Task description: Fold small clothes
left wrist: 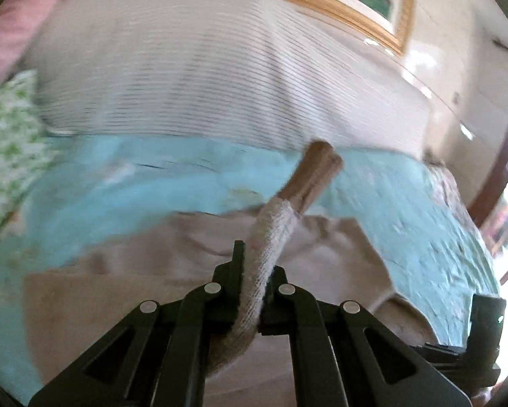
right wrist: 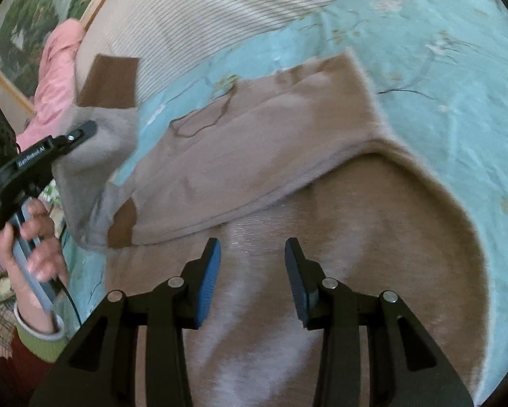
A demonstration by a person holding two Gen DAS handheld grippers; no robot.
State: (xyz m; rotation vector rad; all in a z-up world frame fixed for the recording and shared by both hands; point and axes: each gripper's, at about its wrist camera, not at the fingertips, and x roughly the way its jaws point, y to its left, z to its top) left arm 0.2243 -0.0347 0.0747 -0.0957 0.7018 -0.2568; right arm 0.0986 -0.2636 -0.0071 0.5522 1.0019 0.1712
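At the left, the left gripper [right wrist: 84,132] is seen clamped on the beige sleeve [left wrist: 270,234] with its brown cuff [right wrist: 109,83], which is lifted off the bed. The beige sweater [right wrist: 260,156] is spread on the turquoise bedspread [right wrist: 440,68], below a striped pillow [left wrist: 192,68]. Further right, the right gripper [right wrist: 252,264] is held partly open over the sweater, with nothing between its blue pads [right wrist: 209,281].

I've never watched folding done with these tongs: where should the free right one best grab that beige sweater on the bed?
Probably the sweater's curved outer edge, coming down from above on its right. That edge lies flat and bare on the blue bedspread. The left gripper already pinches the brown-cuffed sleeve.
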